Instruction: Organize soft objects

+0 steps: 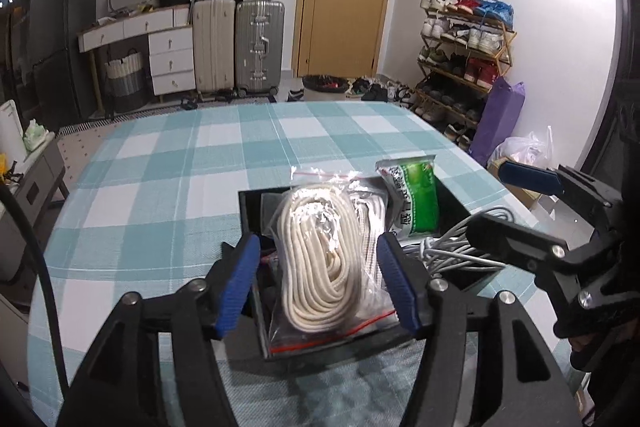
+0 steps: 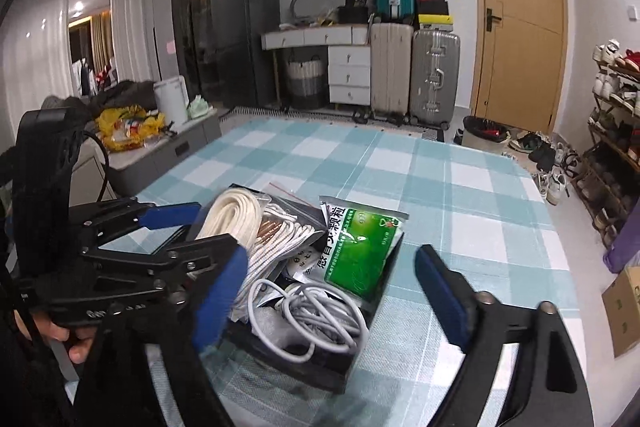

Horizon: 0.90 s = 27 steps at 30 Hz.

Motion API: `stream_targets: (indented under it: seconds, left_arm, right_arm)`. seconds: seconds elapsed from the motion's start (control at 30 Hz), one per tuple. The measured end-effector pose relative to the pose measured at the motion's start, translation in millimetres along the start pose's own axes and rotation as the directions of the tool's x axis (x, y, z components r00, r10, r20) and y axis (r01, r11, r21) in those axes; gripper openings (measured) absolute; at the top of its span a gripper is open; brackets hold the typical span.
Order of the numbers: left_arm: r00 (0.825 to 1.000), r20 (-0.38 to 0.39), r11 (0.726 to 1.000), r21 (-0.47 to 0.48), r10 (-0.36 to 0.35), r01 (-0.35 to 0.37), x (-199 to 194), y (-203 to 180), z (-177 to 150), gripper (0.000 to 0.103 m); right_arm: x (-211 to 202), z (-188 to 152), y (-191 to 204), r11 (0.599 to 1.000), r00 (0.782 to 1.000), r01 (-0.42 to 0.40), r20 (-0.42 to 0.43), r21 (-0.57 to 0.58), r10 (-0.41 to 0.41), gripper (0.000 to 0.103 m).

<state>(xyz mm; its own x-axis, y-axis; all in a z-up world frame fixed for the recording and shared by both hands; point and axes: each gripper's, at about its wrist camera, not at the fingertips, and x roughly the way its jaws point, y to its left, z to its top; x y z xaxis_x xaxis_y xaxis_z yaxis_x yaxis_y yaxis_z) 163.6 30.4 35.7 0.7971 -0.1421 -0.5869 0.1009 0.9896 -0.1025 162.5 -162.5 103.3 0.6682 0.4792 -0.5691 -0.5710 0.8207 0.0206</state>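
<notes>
step: packing black box [image 1: 256,311] | left hand-held gripper [image 1: 318,281] open astride bagged rope [image 1: 316,259] | right hand-held gripper [image 2: 328,297] open | next: likely press rope down

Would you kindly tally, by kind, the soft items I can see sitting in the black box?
Bagged white rope coils: 2 (thick coil, thinner coil)
Green medicine sachet: 1
Grey cable bundle: 1
Total: 4 visible in the black box; anything buried underneath cannot be counted.
</notes>
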Motion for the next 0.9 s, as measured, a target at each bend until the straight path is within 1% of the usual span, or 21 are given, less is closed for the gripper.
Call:
stream_targets:
  seconds: [0.03,0.07,0.1,0.13,0.27,0.33,0.43,0.47,0.67,0.77,0.9]
  left_arm:
    - [1.000,0.006,1.000,0.006,0.008,-0.008,-4,0,0,0.070]
    - [1.000,0.014,1.000,0.009,0.020,-0.020,-8,0,-1,0.075]
    - [0.999,0.029,1.000,0.006,0.031,-0.031,-13,0,-2,0.084]
    - [0.998,0.043,0.999,0.004,0.036,-0.036,-17,1,-2,0.087]
    - [0.996,0.064,0.998,0.006,0.054,-0.055,-31,4,-8,0.090]
    - [0.995,0.074,0.998,0.001,0.065,-0.065,-37,5,-12,0.096]
    - [0.993,0.093,0.997,-0.004,0.075,-0.075,-45,7,-17,0.102]
    - [0.992,0.097,0.997,-0.003,0.080,-0.080,-47,6,-19,0.103]
    - [0.984,0.135,0.993,0.017,0.117,-0.121,-57,-2,-32,0.103]
    - [0.981,0.155,0.992,0.016,0.119,-0.123,-60,-5,-40,0.103]
    - [0.976,0.177,0.991,0.018,0.125,-0.130,-64,-7,-49,0.103]
  right_arm:
    - [-3,-1,0,1.000,1.000,0.005,0.008,0.002,-0.005,0.098]
    - [-6,-2,0,1.000,1.000,0.009,0.016,0.004,-0.009,0.100]
    - [-10,-4,0,1.000,1.000,0.008,0.026,0.010,-0.008,0.102]
    - [-13,-5,1,1.000,0.999,0.005,0.031,0.016,-0.006,0.102]
    - [-26,-11,2,0.999,0.997,-0.001,0.073,0.039,-0.002,0.102]
    - [-33,-14,3,0.999,0.996,-0.007,0.090,0.044,0.003,0.102]
    - [-42,-20,7,0.999,0.994,-0.003,0.107,0.043,-0.001,0.102]
    - [-44,-22,8,0.999,0.994,0.000,0.111,0.041,-0.004,0.102]
    - [-57,-36,13,0.999,0.991,0.014,0.130,0.039,-0.019,0.102]
    - [-62,-43,15,0.999,0.990,0.014,0.138,0.042,-0.020,0.102]
    - [-69,-52,20,0.999,0.983,0.020,0.183,0.029,-0.025,0.102]
